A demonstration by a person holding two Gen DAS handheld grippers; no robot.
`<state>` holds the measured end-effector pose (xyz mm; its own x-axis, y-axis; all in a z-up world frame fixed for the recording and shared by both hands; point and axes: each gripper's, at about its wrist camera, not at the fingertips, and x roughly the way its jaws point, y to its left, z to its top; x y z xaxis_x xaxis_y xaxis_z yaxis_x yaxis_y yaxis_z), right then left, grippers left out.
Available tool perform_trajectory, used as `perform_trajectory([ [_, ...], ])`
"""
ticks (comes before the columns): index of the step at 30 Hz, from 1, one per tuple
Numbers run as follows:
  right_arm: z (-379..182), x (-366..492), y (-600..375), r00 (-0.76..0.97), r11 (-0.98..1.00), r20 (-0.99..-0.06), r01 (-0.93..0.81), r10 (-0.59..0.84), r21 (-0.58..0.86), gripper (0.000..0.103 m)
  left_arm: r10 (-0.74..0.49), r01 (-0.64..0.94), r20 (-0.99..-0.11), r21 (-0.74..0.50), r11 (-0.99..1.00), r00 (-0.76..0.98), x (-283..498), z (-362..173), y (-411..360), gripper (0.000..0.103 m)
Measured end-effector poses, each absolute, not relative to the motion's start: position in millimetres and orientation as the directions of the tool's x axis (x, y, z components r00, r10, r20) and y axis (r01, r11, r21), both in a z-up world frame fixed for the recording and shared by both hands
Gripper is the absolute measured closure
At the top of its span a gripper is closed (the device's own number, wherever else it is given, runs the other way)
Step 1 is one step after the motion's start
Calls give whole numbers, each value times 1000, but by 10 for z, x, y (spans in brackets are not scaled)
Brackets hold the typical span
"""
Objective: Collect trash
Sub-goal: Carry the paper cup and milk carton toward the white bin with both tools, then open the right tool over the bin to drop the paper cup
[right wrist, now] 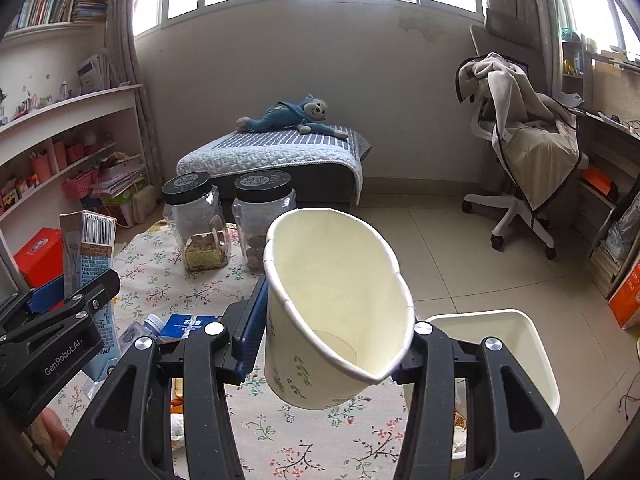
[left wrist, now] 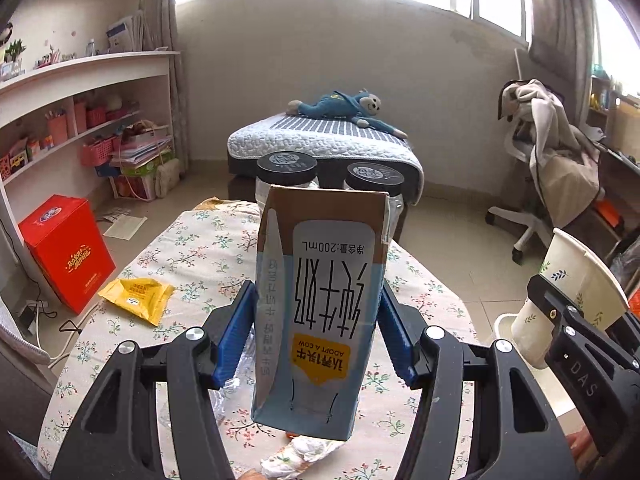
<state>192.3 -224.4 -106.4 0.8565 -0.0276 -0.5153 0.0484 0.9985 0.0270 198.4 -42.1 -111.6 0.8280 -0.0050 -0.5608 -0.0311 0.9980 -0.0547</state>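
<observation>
My left gripper is shut on a blue and brown milk carton, held upside down above the floral table; the carton also shows in the right wrist view. My right gripper is shut on a squashed white paper cup, held over the table's right edge; the cup also shows in the left wrist view. A white trash bin stands on the floor just right of the table. A yellow wrapper, a crumpled tissue and a plastic bottle lie on the table.
Two black-lidded clear jars stand at the table's far end. A red box sits on the floor at left, below shelves. An office chair with clothes stands at right, and a bed with a blue plush toy is beyond.
</observation>
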Motion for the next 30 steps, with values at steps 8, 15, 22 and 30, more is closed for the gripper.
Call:
perform_trajectory([
  [8, -1096, 1897, -2932, 831, 979, -540, 195, -135, 54, 57, -52, 36, -570, -38, 999, 820, 2012, -1149, -863, 44],
  [15, -1128, 1869, -3593, 780, 931, -590, 342, -208, 124, 56, -117, 125, -585, -26, 992, 802, 2036, -1169, -1374, 44],
  [22, -1129, 1723, -3977, 748, 884, -601, 445, -280, 141, 31, -194, 214, -602, -38, 976, 775, 2068, -1166, -1917, 44],
  [30, -991, 1395, -4372, 709, 786, -539, 605, -456, 131, 14, -284, 311, -640, -73, 947, 714, 2085, -1185, -2505, 44],
])
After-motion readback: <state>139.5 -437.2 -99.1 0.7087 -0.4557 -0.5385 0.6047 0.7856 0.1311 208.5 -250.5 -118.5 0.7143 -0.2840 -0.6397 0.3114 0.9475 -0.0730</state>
